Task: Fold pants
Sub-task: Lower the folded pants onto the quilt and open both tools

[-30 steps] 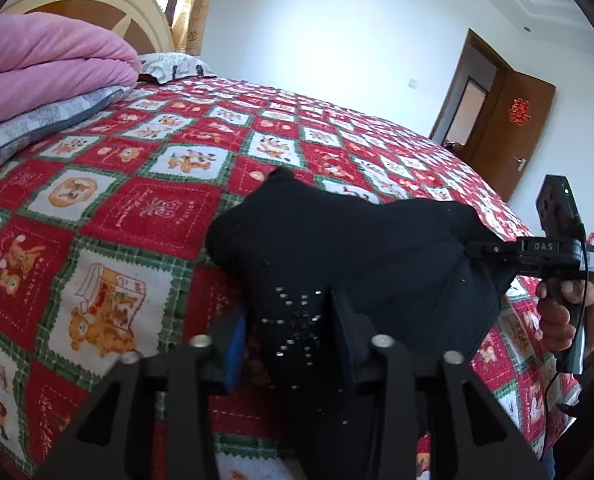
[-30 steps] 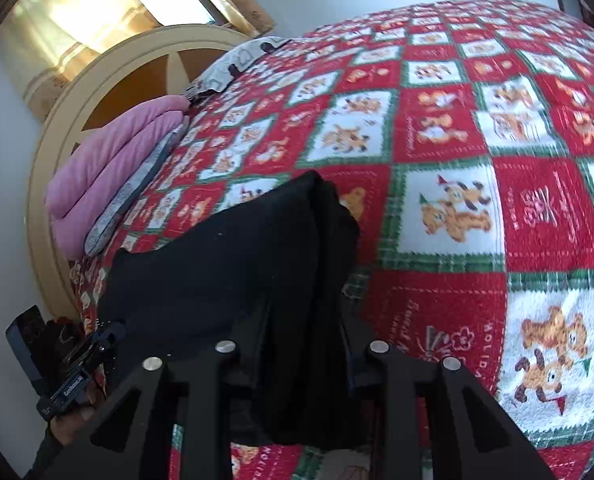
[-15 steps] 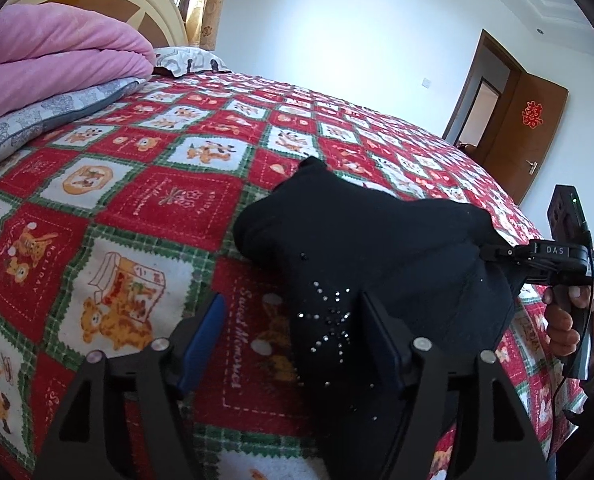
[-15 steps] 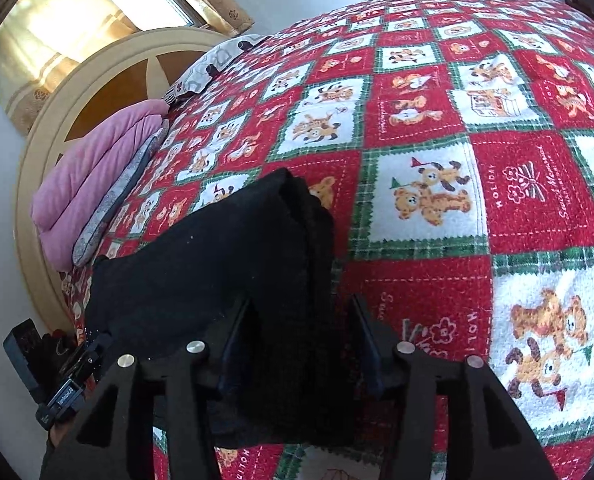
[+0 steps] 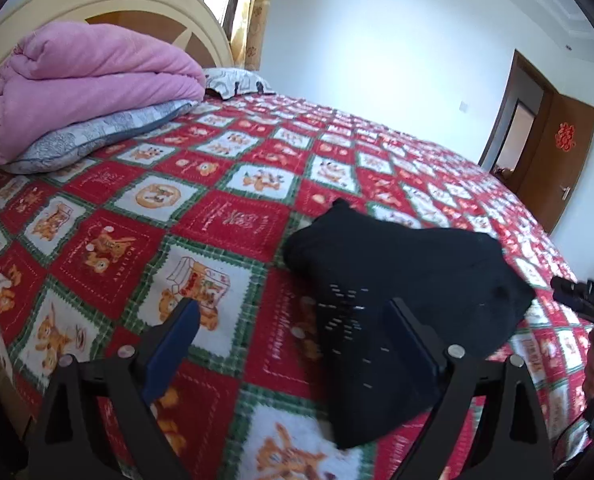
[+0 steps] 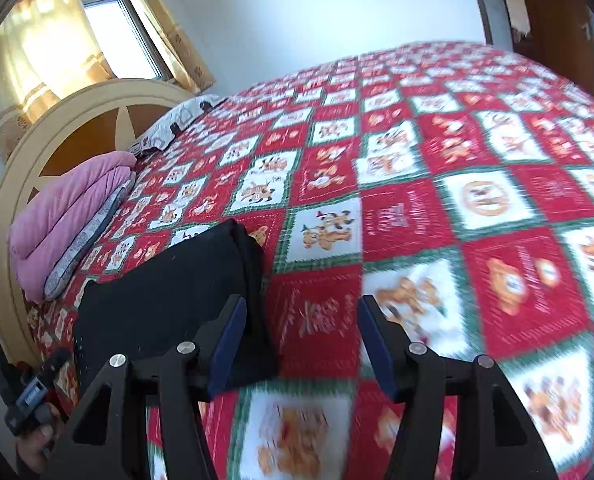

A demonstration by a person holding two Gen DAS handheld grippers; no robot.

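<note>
**Release after a fold, both grippers letting go**

Pants, a black soft-fabric bundle with small pale specks (image 5: 397, 280), lie folded into a compact block on the red, white and green checked bedspread with bear pictures (image 5: 225, 220), well apart from the folded pink blanket (image 5: 85, 80) at the headboard end. The left hand-held gripper (image 5: 293, 316) has its jaws opening wide; a speckled corner of the pants lies between them, but the blue pads do not press on it. The right hand-held gripper (image 6: 301, 332) is also opening, over bare bedspread just beside the edge of the pants farther from the blanket, with nothing between its jaws.

The step looks like the let-go after a fold. Next, I judge, comes either a final fold or a tidy-up, which calls for a fresh pinch on one edge.

Readable writing: "HOLIDAY" on some red squares; other lettering is too blurred. A red paper emblem (image 5: 564, 136) hangs on the brown door.
</note>
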